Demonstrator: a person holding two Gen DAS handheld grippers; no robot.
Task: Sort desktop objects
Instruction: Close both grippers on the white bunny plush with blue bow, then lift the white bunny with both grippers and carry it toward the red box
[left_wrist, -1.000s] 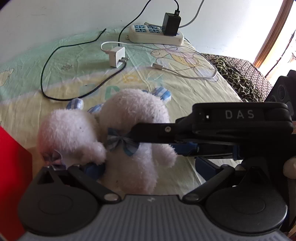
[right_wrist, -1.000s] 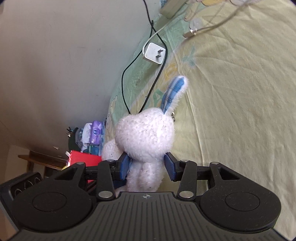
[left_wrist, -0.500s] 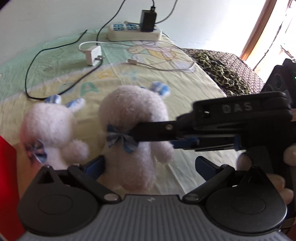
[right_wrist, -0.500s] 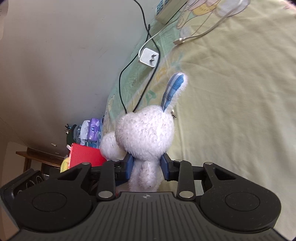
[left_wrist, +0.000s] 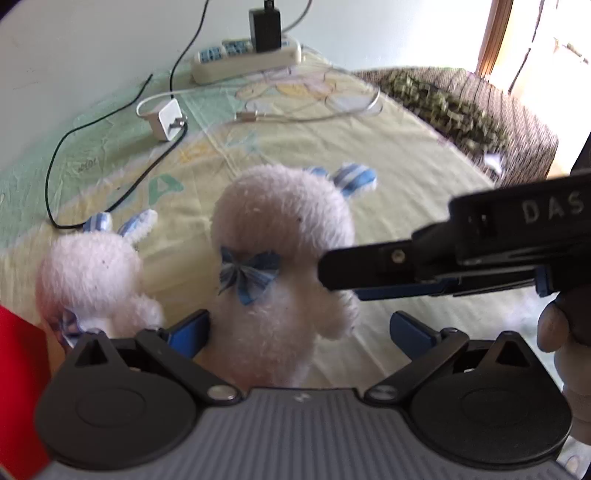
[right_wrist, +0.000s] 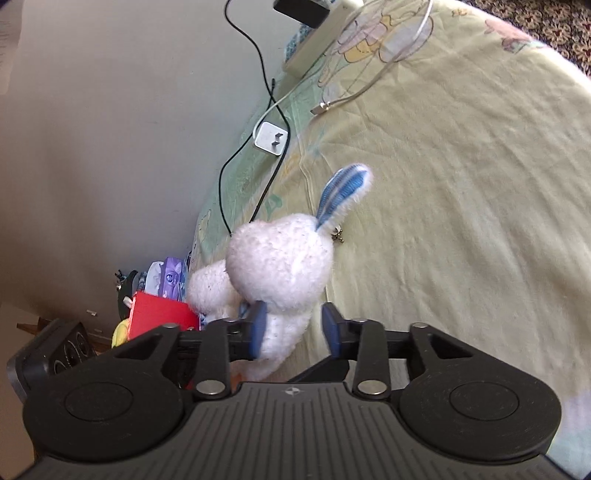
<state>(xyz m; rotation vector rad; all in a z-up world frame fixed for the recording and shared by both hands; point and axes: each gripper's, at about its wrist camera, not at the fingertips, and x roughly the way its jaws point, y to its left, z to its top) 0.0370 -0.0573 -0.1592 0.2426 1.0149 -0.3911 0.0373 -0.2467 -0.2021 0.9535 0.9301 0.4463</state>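
Plush rabbit with blue bow stands upright mid-bed on the yellow sheet, beside a smaller rabbit; right gripper spread around its body, left gripper spread too; step judged release after placing; next, withdraw without toppling it.

**Colours on the sheet**

Two white plush rabbits were seen — ears striped blue and white, bows blue plaid. The bedsheet was pale yellow and green, cartoon-printed. A white charger, black cable, red box and leopard-patterned cloth — all were noted.
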